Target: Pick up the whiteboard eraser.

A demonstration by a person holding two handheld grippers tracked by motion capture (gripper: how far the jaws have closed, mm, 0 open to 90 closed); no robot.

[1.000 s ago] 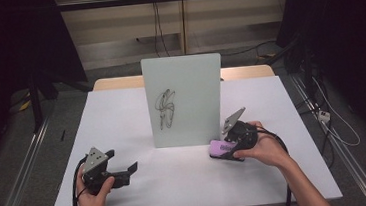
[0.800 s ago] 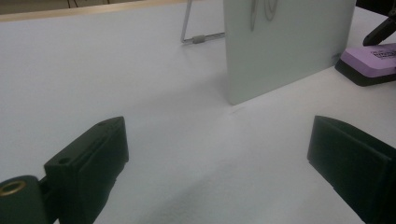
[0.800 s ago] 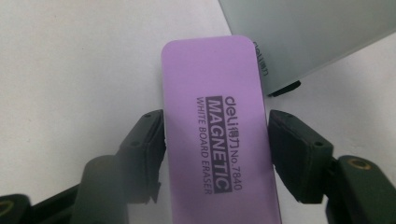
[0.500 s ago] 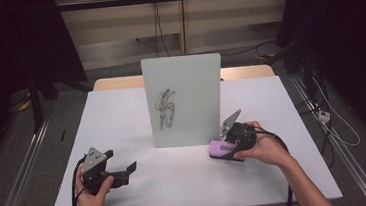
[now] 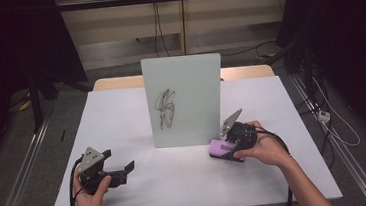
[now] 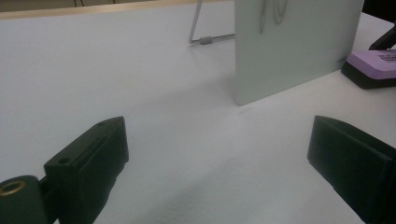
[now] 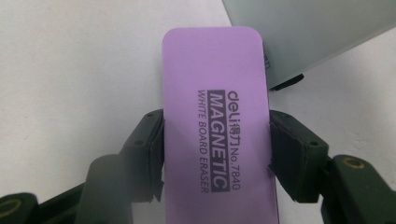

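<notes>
A purple magnetic whiteboard eraser [image 5: 220,147] lies flat on the white table [image 5: 137,117], just right of the foot of an upright whiteboard [image 5: 183,100] that bears a black scribble [image 5: 165,108]. My right gripper [image 5: 227,151] has just been closing, and its pads now press both long sides of the eraser [image 7: 217,116]. At the table's front left my left gripper [image 5: 122,170] rests low over the surface. It stands open [image 6: 219,158] with nothing between its fingers and points toward the board [image 6: 299,46] and the eraser [image 6: 373,65].
The whiteboard leans on a wire stand [image 6: 205,39] behind it. A wooden table edge [image 5: 109,83] shows at the back. Cables [image 5: 333,120] run on the floor to the right, and metal rails [image 5: 21,172] line both sides.
</notes>
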